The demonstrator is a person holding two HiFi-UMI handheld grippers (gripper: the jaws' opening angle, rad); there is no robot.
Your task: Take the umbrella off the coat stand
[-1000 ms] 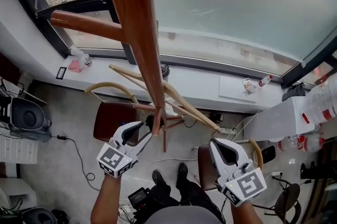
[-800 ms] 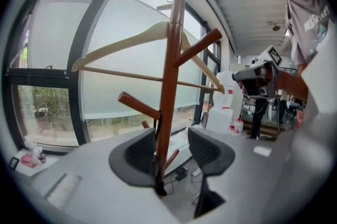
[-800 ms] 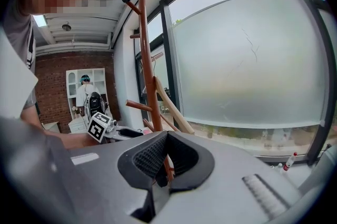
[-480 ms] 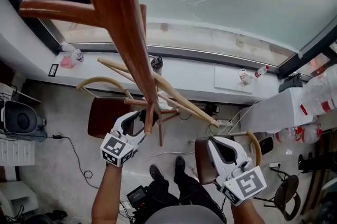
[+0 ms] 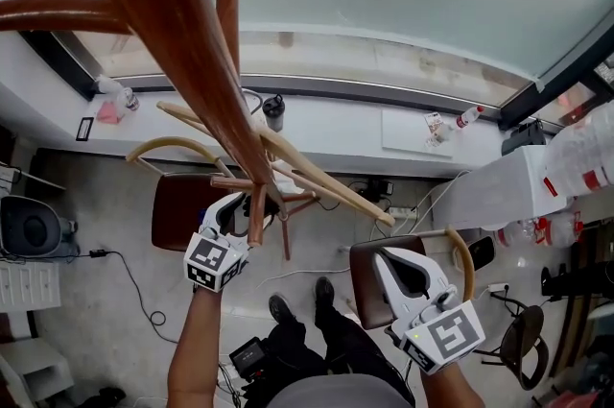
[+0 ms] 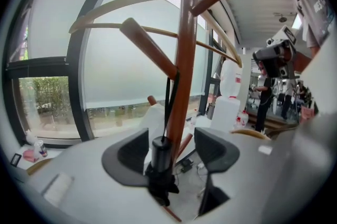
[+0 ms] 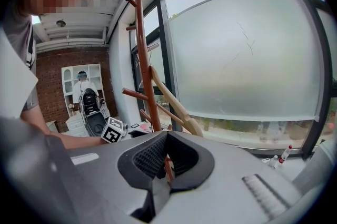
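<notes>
The brown wooden coat stand (image 5: 192, 60) runs from the top left down to the middle of the head view. In the left gripper view a small black folded umbrella (image 6: 160, 153) hangs by a black strap (image 6: 168, 107) beside the stand's pole (image 6: 181, 59). My left gripper (image 5: 240, 214) is at the pole; its jaws are opening, and the umbrella stands between them (image 6: 171, 146), close to the left pad, unpressed. My right gripper (image 5: 398, 267) hangs lower right, away from the stand, shut with nothing in it (image 7: 167, 157).
Pegs (image 6: 150, 46) stick out of the pole above the umbrella. Pale curved wooden bars (image 5: 317, 180) cross behind the stand. Two brown chair seats (image 5: 177, 209) (image 5: 369, 286) stand on the floor below. A white windowsill (image 5: 336, 142) holds a dark bottle (image 5: 273, 111). At right is a white table (image 5: 499, 195).
My left gripper has sunk along the pole and come in around the umbrella with its jaws spreading wider. The right gripper has barely shifted.
</notes>
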